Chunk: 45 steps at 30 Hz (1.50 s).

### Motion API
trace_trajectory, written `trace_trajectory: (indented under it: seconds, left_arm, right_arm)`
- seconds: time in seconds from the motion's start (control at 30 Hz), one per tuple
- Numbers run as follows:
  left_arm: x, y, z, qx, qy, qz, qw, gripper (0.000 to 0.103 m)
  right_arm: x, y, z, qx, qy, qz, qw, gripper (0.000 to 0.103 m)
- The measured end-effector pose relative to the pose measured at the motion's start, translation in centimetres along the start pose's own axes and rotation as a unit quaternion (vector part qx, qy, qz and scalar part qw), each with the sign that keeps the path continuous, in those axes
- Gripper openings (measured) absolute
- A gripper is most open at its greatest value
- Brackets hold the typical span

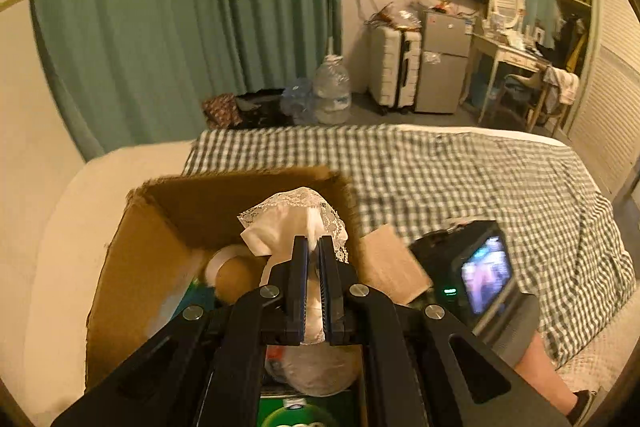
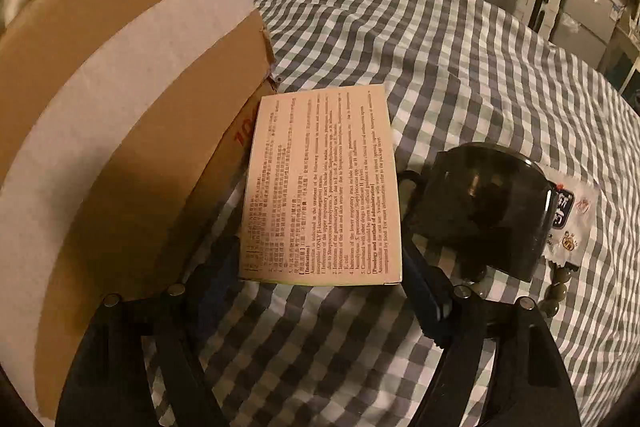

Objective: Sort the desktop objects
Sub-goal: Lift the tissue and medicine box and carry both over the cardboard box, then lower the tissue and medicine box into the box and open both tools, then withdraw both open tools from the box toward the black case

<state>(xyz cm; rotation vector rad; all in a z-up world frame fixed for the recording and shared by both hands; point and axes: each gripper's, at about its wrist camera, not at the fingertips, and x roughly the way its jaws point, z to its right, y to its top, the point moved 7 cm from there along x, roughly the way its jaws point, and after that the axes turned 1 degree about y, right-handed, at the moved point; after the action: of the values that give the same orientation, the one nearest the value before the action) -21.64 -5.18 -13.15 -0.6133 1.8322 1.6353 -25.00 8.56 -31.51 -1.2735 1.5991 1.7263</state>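
Box (image 2: 320, 183) headed "Indications" between spread right jaws; left jaws pinch lace cloth (image 1: 298, 223)

The cardboard box (image 1: 160, 247) is open on top, but a tape roll (image 1: 230, 273), a lace-edged cloth (image 1: 296, 223) and a green packet (image 1: 298, 413) crowd its inside. In the right wrist view the box wall (image 2: 120, 115) stands close on the left of the printed carton (image 2: 320, 183), touching its far corner. A dark mug (image 2: 484, 211) sits just beside it on the right. Beyond both, the checked bed cover (image 2: 440, 59) lies bare
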Motion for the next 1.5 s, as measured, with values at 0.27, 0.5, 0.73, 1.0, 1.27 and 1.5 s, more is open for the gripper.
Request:
trace_trajectory:
  seconds: [0.27,0.5,0.73,1.0,1.27,1.5]
  left_arm:
    - [0.1,-1.6,-3.5,-0.030,0.021,-0.027,0.9990,0.008]
    - [-2.6,-1.2,-4.8,-0.037,0.023,-0.015,0.9989,0.066]
    - [-7.2,-0.7,-8.8,-0.051,0.054,0.004,0.9972,0.093]
    - [-12.5,0.5,-13.6,-0.087,0.055,0.032,0.9942,0.095]
    - [-16.7,1.6,-12.5,-0.084,0.033,0.066,0.9937,0.098]
    - [-18.5,1.9,-7.7,-0.062,0.005,0.077,0.9951,0.098]
  right_arm:
    - [-4.1,-0.1,1.1,0.052,0.002,0.035,0.998,0.076]
    - [-12.1,1.5,-0.6,0.054,0.000,0.094,0.994,0.076]
    - [-17.4,4.2,-6.8,0.007,0.010,0.128,0.992,0.076]
    - [-20.9,6.6,-14.2,-0.032,0.023,0.160,0.986,0.079]
    - [-26.2,6.8,-14.3,-0.031,0.002,0.187,0.982,0.082]
    - [-30.0,4.6,-10.5,-0.015,-0.047,0.179,0.983,0.083]
